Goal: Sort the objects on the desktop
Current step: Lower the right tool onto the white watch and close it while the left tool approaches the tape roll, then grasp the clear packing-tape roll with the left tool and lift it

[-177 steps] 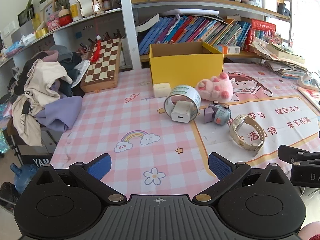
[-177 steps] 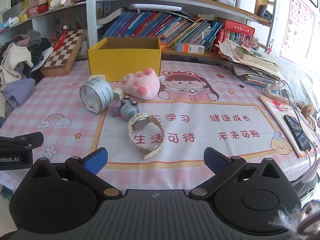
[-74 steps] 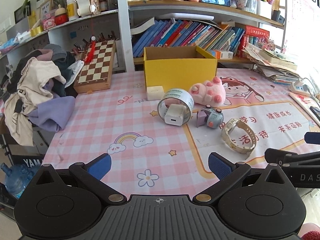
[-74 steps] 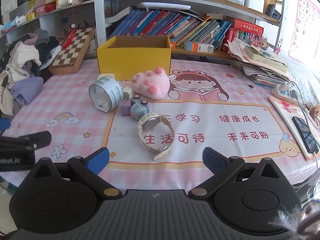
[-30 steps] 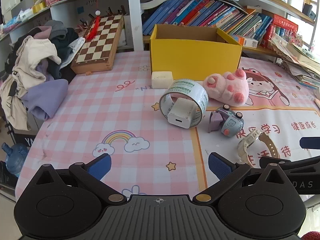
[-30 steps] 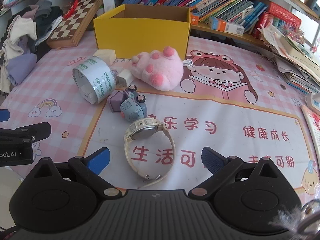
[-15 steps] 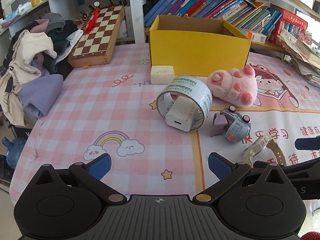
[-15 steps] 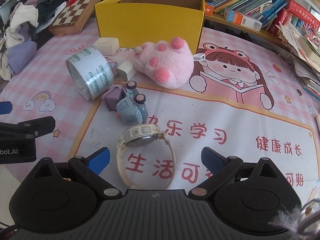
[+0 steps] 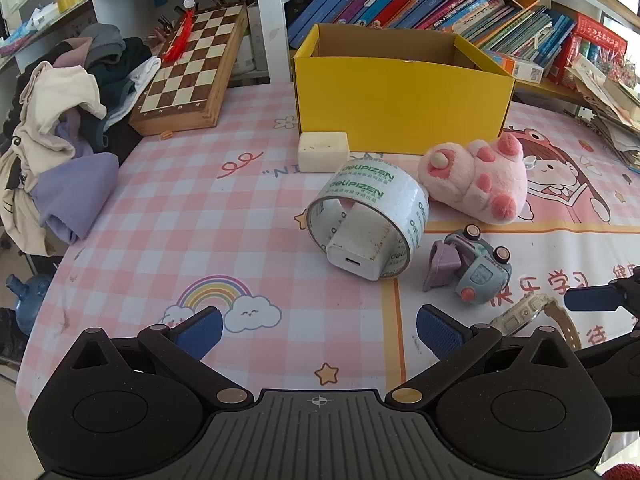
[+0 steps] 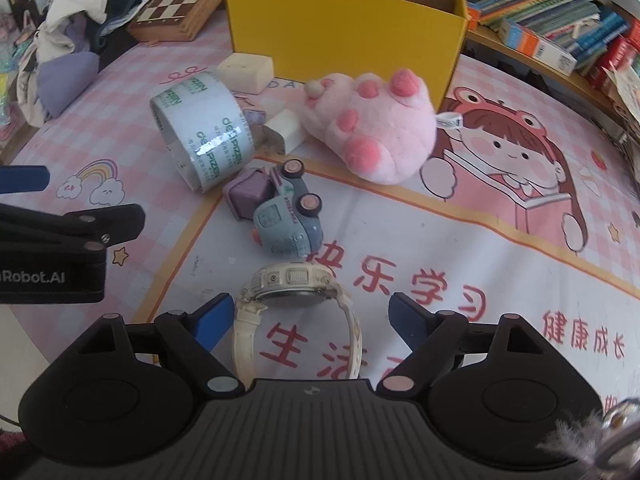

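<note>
The box [image 10: 344, 28] stood at the counter's [image 10: 460, 248] back; before it lay the plush paw [image 10: 372, 128], tape roll [image 10: 202, 136], toy car [image 10: 286, 216], then the watch [image 10: 294, 292] nearest.

I see a cream plastic watch [image 10: 298, 292] with a matt strap, lying on a smooth printed mat [image 10: 460, 240]. The tape roll [image 10: 202, 136] shines glossy, the pink paw toy [image 10: 372, 128] is fuzzy plush. Far off, the yellow box [image 10: 348, 28] looks like matt cardboard, the chessboard [image 9: 192, 72] like varnished wood.
</note>
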`<state>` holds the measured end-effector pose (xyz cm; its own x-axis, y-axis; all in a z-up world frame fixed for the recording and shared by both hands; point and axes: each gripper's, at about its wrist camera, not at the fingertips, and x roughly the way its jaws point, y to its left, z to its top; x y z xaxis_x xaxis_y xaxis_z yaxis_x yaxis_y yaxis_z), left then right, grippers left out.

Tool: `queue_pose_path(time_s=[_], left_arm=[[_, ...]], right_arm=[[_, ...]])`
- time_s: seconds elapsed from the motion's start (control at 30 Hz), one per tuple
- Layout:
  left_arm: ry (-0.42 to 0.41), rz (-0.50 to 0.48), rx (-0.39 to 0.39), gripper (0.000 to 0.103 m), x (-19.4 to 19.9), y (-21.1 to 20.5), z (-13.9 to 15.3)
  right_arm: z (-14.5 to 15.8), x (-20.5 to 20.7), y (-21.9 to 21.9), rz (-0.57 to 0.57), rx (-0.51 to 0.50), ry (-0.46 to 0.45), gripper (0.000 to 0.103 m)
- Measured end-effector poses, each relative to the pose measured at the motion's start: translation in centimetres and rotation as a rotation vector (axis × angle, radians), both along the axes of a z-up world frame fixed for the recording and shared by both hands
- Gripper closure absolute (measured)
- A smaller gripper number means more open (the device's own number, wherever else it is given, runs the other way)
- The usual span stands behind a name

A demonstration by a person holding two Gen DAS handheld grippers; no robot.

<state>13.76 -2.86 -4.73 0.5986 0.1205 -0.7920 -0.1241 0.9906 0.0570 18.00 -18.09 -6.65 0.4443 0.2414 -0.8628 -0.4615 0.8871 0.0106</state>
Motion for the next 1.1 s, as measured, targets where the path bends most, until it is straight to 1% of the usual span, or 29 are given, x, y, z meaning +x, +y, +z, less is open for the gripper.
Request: queue_pose_path(time_s=[0.1, 0.13, 0.33, 0.57, 0.7, 0.87, 0.97, 1.1], left_arm=[[-0.002, 0.000, 0.005, 0.000, 0.3, -0.2, 0.1], [-0.003, 0.001, 0.006, 0.000, 0.4, -0.2, 0.2], [-0.003, 0.030, 0.005, 0.000, 1.0, -0.1, 0.4], [-0.010, 0.045, 0.003, 0.000, 2.1, -0.3, 0.4], [-0.027, 0.055, 0.010, 0.000, 3.0, -0.5, 0.4], [-0.056, 0.025, 0.038, 0.000, 4.5, -1.2, 0.1], [-0.056, 0.001, 0.054, 0.000, 5.6, -1.9, -0.2], [-0.046, 0.021, 0.034, 0.001, 6.6, -2.3, -0.3]], right_arm=[[-0.1, 0.5, 0.3, 0.025, 0.005, 0.016, 0.031], [-0.2, 0.7, 0.4, 0.033, 0.004, 0.024, 0.039], [-0.5, 1.6, 0.1, 0.049, 0.021, 0.062, 0.041], [0.7, 2.0, -1.5, 0.010, 0.036, -0.007, 0.041], [1.2, 2.4, -2.5, -0.008, 0.050, -0.029, 0.041], [1.4, 3.1, -3.9, -0.026, 0.069, -0.030, 0.041], [1.6, 3.4, -4.7, -0.026, 0.076, -0.029, 0.041], [1.6, 3.8, -5.4, -0.025, 0.085, -0.020, 0.041]])
